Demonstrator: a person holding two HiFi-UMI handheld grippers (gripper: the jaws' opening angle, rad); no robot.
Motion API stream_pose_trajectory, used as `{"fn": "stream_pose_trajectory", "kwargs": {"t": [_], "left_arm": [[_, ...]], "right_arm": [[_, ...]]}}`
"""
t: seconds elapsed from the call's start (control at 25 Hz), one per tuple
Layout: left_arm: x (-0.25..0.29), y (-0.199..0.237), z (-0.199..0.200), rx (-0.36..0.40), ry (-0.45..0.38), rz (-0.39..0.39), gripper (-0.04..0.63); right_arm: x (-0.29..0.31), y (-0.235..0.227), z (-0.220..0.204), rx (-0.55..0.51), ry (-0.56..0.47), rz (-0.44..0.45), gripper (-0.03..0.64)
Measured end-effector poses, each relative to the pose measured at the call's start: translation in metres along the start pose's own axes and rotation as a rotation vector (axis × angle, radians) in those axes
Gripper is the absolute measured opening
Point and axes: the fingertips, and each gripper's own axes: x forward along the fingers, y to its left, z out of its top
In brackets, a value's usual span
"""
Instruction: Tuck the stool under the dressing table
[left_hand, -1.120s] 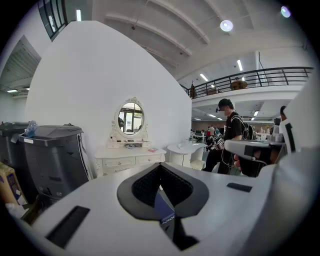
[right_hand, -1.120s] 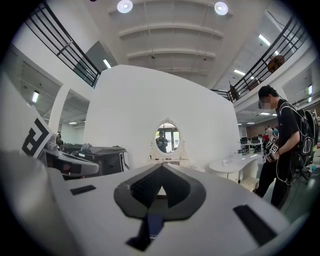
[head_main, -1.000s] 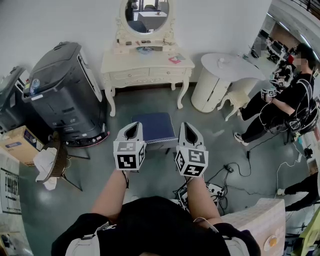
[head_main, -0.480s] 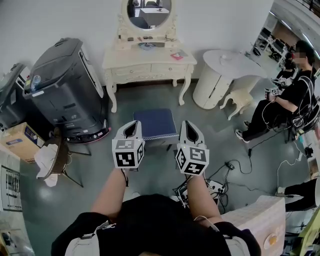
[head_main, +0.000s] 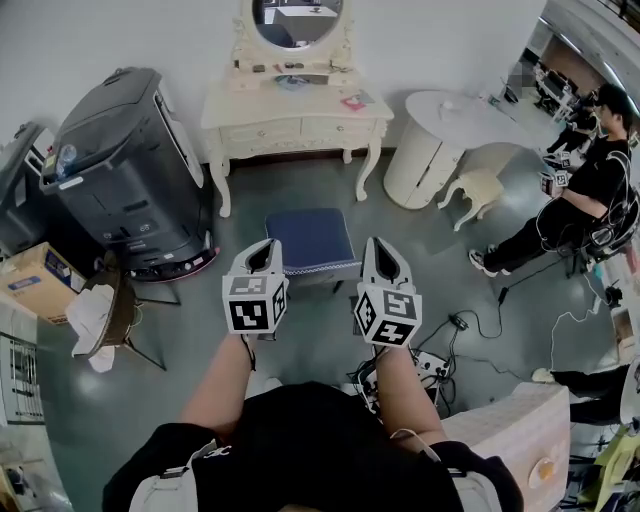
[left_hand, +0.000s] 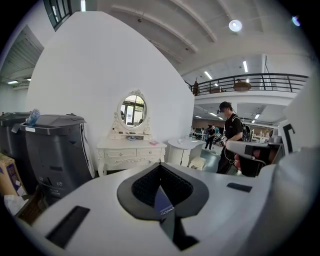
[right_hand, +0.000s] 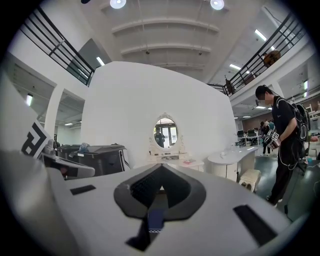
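Short of the desk (head_main: 295, 118), facing its knee gap, the blue stool (head_main: 312, 240) stood on the floor, clear of the legs and not yet tucked under. Left tongs (head_main: 264, 258) and right tongs (head_main: 380, 258), both clenched and empty, flanked the stool's edge farthest from the desk. The whole push seemingly remained.

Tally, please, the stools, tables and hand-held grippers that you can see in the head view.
Stools: 2 (blue stool, small cream stool)
Tables: 2 (dressing table, round white table)
Hand-held grippers: 2 (left hand-held gripper, right hand-held gripper)
Total: 6
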Motion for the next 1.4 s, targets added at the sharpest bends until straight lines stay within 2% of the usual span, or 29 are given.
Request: {"fn": "stream_pose_trajectory", "kwargs": {"t": [0.64,0.88,1.08,1.4], "left_arm": [[-0.009,0.054,-0.018,-0.015,0.021,-0.102,0.003],[-0.011,0.059,-0.014,-0.016,0.008,-0.122,0.003],[-0.01,0.066,-0.009,-0.016,-0.007,-0.12,0.003],[0.007,0.066,-0.01,0.005,0.004,-0.103,0.003]], "right_arm": [[0.002,0.058,-0.021,0.011,0.049,-0.063,0.008],[0.001,0.056,-0.016,0.008,0.048,-0.104,0.008],[0.006,0.058,-0.01,-0.033,0.036,-0.109,0.008],[0.022,0.045,-0.014,-0.026,0.035,-0.106,0.008]]}}
